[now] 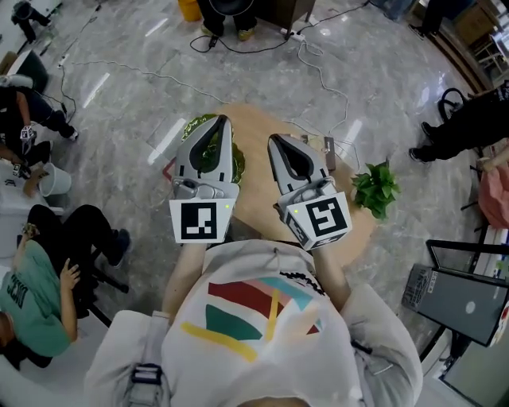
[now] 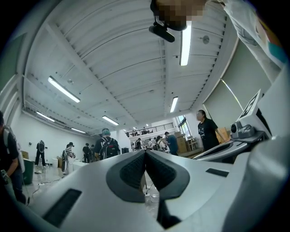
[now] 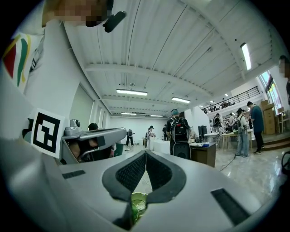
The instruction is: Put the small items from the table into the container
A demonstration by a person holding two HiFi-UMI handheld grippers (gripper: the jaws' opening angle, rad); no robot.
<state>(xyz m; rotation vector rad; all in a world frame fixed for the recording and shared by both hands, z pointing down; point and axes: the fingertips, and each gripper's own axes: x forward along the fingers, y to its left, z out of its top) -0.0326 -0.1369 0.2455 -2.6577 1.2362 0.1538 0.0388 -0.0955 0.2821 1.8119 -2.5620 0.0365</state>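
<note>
With jaws pressed together above the table [image 1: 256,184], your left gripper [image 1: 223,121] and right gripper [image 1: 274,140] could shove things off it.

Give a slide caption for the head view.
Left claw and right claw, both shut, above a round table near a green plant.

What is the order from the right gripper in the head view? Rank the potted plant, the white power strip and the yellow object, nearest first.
1. the potted plant, at the right edge of the table, beside the right gripper.
2. the white power strip, on the floor beyond the table.
3. the yellow object, farther back, at the top left.
</note>
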